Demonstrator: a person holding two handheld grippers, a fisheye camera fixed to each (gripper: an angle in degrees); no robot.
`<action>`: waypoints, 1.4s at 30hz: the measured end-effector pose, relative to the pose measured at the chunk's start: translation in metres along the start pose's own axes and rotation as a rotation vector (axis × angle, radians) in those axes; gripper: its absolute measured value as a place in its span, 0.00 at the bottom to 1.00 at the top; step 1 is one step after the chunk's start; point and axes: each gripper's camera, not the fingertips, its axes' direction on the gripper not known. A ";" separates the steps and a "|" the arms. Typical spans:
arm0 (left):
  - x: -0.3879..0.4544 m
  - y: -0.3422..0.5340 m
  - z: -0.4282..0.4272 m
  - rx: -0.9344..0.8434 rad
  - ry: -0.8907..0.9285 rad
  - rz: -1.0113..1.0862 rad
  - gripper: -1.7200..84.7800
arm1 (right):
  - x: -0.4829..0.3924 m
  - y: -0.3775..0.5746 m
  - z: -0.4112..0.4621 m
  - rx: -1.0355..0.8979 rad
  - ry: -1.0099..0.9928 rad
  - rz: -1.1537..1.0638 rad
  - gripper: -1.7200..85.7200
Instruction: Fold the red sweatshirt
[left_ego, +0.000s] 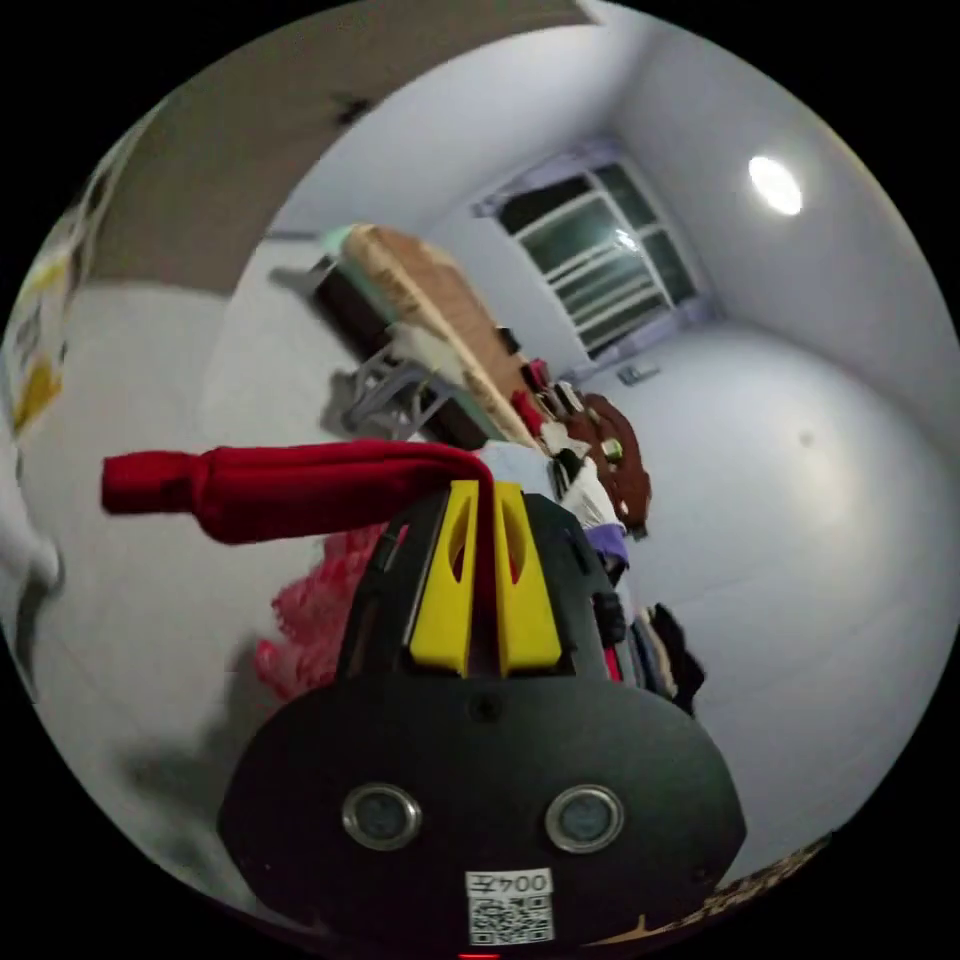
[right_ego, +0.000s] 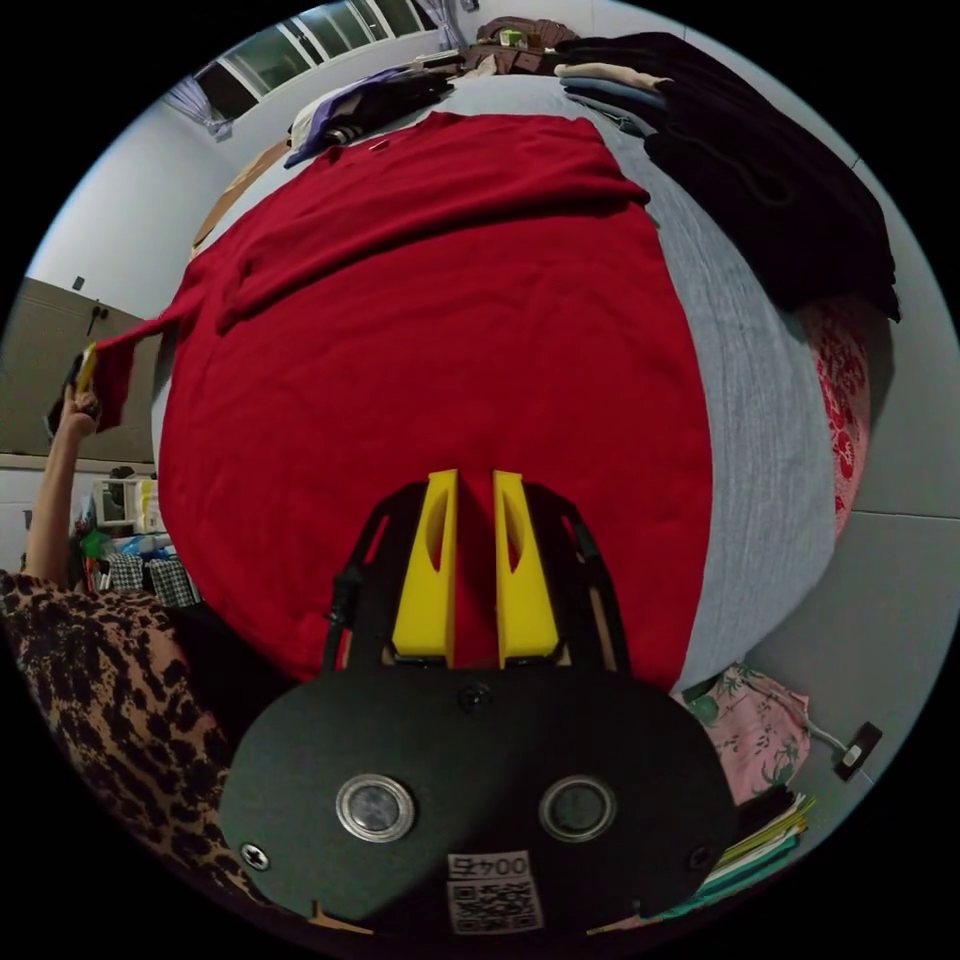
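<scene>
While spread flat, red sweatshirt (right_ego: 440, 330) has one sleeve (left_ego: 290, 485) lifted.

red sweatshirt (right_ego: 440, 330): soft matt knit cloth; bed cover (right_ego: 760, 420): rough grey weave; fingers (right_ego: 430, 560): smooth yellow plastic.

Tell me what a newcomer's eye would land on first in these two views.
The red sweatshirt spread across the grey bed dominates the right gripper view, with the right gripper over its near edge. In the left gripper view, the left gripper is shut on a sleeve, held up and stretched out. Dark folded clothes are stacked at the bed's far side.
</scene>
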 end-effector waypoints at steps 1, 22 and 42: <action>0.029 0.003 0.001 -0.001 -0.003 0.097 0.06 | 0.002 0.001 -0.001 0.003 -0.006 0.000 0.08; 0.220 0.531 0.156 -0.710 -0.199 0.823 0.32 | 0.105 0.033 -0.049 0.085 -0.354 -0.068 0.14; 0.171 0.658 0.190 -0.601 -0.206 0.769 0.34 | 0.209 -0.250 -0.078 0.189 -0.898 0.402 0.13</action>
